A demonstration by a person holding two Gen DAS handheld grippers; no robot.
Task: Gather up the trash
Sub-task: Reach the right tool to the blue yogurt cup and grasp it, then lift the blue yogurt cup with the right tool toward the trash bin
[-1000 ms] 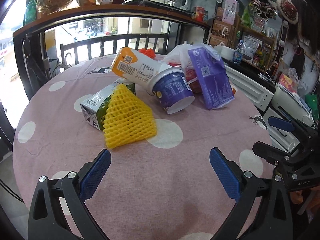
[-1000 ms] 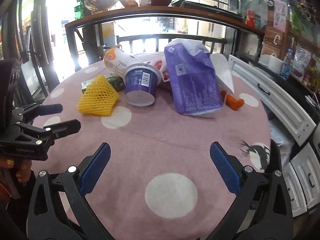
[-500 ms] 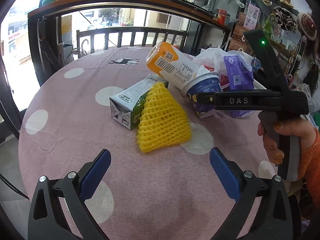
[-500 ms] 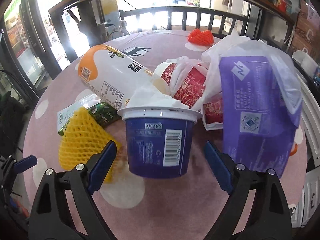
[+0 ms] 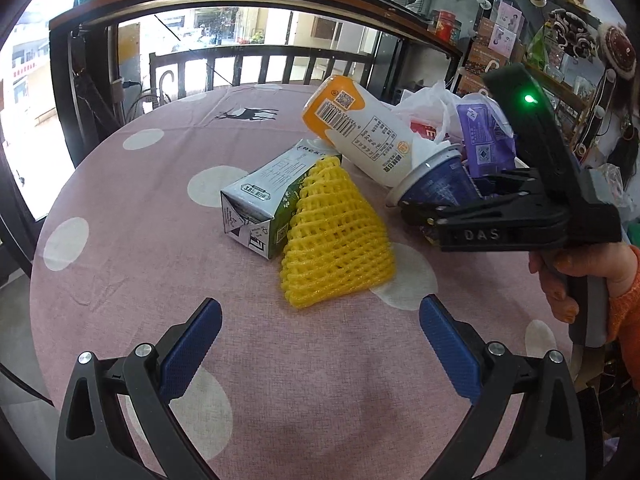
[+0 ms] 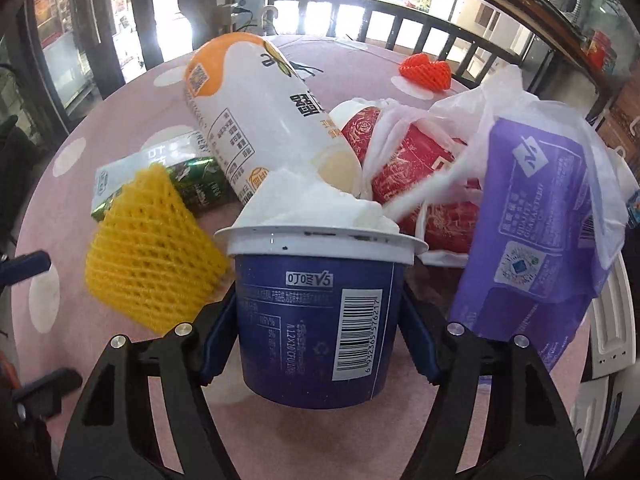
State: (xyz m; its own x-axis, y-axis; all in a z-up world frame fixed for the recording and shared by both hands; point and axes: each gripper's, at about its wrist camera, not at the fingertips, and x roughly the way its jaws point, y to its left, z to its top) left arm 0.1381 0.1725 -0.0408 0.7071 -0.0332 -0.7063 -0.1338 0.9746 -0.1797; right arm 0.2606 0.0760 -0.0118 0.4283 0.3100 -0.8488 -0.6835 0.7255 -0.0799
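Trash lies heaped on a pink spotted table (image 5: 140, 240): a yellow foam net (image 5: 336, 244), a green and white carton (image 5: 260, 196), a white and orange bottle (image 5: 360, 132) and a blue yogurt cup (image 6: 316, 320) stuffed with white tissue. My right gripper (image 6: 318, 308) is around the tilted cup. Its jaws are closing, and the blue pads touch the cup's two sides. In the left wrist view the right gripper (image 5: 424, 216) reaches in from the right onto the blue yogurt cup (image 5: 436, 184). My left gripper (image 5: 320, 316) stands open just short of the net, holding nothing.
Right of the cup lie a purple pack (image 6: 532, 220) and a red packet (image 6: 416, 168) wrapped in a white plastic bag. A red foam net (image 6: 424, 70) sits at the far edge. A railing and shelves ring the table; white drawers (image 6: 612, 320) stand at the right.
My right gripper swung in from the near table to the blue cup, and its jaws narrowed onto it. The left gripper drifted a little and stayed open.
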